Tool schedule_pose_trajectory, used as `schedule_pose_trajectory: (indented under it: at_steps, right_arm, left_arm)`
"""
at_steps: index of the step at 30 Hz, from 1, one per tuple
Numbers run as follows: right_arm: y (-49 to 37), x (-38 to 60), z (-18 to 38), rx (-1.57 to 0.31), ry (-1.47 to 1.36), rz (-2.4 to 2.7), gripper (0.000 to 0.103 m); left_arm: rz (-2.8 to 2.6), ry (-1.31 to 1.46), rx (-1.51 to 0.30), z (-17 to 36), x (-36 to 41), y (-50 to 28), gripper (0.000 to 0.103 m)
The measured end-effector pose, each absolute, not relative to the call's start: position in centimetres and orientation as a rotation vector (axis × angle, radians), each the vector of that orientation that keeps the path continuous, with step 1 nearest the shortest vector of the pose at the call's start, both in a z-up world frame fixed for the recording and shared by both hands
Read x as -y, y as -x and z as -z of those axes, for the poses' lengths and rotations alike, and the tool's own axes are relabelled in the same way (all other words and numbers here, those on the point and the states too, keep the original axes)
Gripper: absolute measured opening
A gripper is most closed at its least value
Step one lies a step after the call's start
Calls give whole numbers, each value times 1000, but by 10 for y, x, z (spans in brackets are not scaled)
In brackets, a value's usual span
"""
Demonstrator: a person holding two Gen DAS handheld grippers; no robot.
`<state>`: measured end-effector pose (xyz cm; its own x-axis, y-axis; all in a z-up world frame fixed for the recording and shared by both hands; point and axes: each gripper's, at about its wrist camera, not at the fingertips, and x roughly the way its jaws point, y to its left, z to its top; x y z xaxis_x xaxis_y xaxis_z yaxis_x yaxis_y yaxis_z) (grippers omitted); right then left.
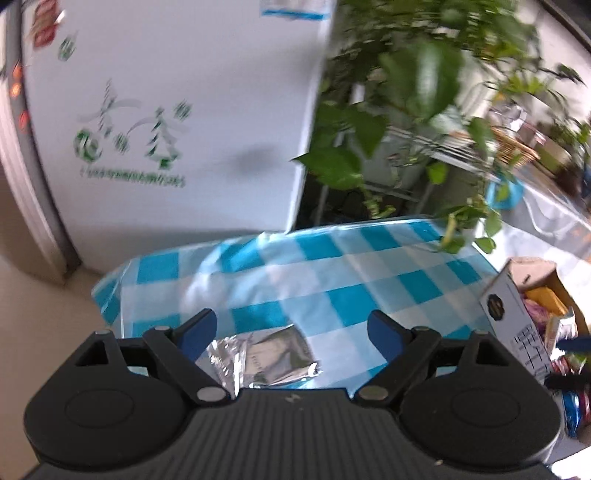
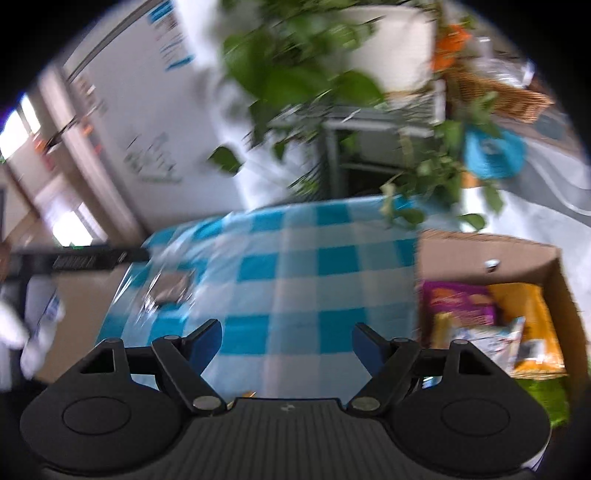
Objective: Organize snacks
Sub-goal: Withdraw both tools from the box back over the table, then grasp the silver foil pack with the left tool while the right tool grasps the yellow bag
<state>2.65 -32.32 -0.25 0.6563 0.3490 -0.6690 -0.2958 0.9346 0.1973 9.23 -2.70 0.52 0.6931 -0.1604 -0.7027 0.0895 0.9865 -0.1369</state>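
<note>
Between my left gripper's [image 1: 291, 332] spread, empty fingers lies a silver foil packet [image 1: 266, 356], near the table's [image 1: 369, 266] front edge, long axis crosswise. My right gripper [image 2: 286, 345], opening, empty, is farther; snack box [image 2: 554, 280] at right edge.

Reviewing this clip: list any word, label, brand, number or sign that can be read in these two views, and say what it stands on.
None can be read.
Fridge: a green line of print under its tree picture, and stickers at top left, all blurred.
Fridge's blue-edged label: blurred and cut off.
White box: a round dark logo and a printed grid, too small to read.
Silver packet: faint print, too small.
Snack bags in the cardboard box: blurred.
</note>
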Motion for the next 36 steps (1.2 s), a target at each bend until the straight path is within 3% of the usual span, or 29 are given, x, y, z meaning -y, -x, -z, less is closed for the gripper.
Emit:
schedule_pose_trajectory:
  at_steps: [14,36]
  right_arm:
    - [-8,276,51,-940,134,-497,83]
    - [-11,242,99,-1046,335,-495,85]
  left_arm:
    - [81,109,-922,33,36,-120,89]
    - [20,38,-1035,67,51,-147,89]
